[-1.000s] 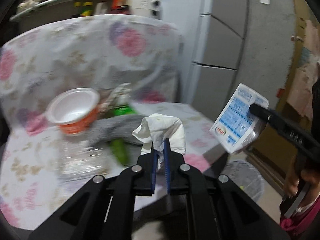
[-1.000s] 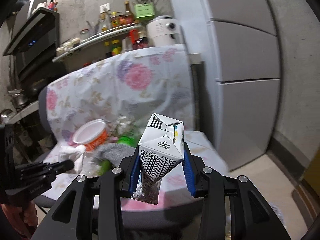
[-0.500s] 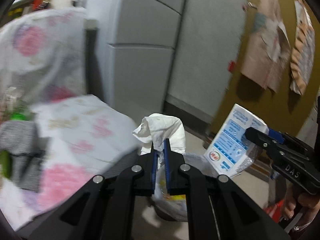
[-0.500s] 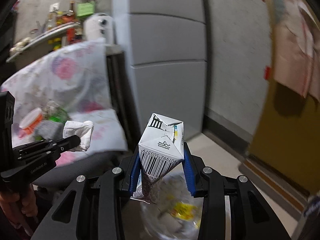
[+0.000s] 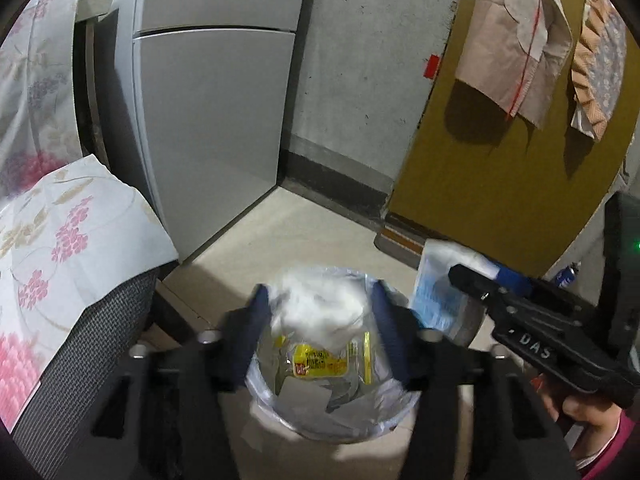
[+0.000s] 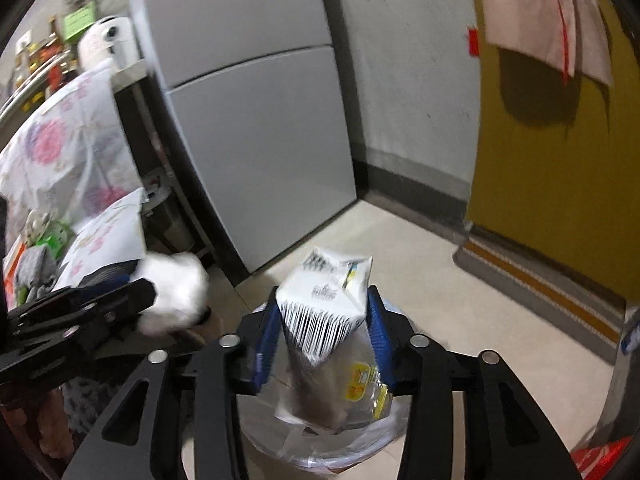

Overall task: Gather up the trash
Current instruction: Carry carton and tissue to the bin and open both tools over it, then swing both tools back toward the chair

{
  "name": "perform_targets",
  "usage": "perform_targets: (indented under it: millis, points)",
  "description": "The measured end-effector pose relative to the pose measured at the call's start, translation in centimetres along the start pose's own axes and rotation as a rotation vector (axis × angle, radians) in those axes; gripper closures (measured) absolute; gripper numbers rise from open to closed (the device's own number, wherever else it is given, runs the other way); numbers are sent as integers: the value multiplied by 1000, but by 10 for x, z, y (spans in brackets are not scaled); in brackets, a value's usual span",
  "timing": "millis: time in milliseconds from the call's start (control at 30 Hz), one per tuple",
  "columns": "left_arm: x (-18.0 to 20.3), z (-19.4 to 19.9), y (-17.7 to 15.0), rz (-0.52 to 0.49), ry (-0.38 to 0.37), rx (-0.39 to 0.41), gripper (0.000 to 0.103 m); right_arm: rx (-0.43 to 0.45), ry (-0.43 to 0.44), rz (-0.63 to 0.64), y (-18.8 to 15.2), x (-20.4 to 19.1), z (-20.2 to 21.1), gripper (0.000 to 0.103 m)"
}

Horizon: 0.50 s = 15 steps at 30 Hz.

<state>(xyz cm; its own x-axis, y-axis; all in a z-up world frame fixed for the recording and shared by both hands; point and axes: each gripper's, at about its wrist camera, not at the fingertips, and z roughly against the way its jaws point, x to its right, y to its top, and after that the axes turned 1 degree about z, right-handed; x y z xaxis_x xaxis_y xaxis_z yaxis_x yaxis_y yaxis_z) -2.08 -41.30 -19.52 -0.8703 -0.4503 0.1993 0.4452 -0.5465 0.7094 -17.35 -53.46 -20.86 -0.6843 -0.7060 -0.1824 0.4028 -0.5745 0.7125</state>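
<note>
My left gripper (image 5: 318,322) is open wide over the bag-lined trash bin (image 5: 384,420). A crumpled white tissue (image 5: 320,312), blurred, is loose between its fingers above the bin. In the right wrist view the tissue (image 6: 172,292) shows at the left gripper's tip. My right gripper (image 6: 322,340) is shut on a white milk carton (image 6: 324,304) with a barcode, held above the bin (image 6: 332,444). The carton (image 5: 440,296) also shows in the left wrist view, right of the bin. The bin holds wrappers and paper.
A chair with a floral cloth (image 5: 60,264) stands left of the bin. A grey fridge (image 5: 208,112) is behind it. A yellow door (image 5: 500,160) with hanging cloths is at the right. More trash (image 6: 36,256) lies on the chair.
Both grippers have swung from the chair to above the bin. The left gripper has opened and the tissue has come loose. The right still holds the carton.
</note>
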Motion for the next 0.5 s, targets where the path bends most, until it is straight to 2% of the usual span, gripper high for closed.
perform_targets:
  millis: [233,500]
  points:
    - [-16,12,1,37,22,12,50,28,-9,-3,7,2,10,56]
    - [-37,46,-5,52,105,52,50,92,15,47,22,-31,36,56]
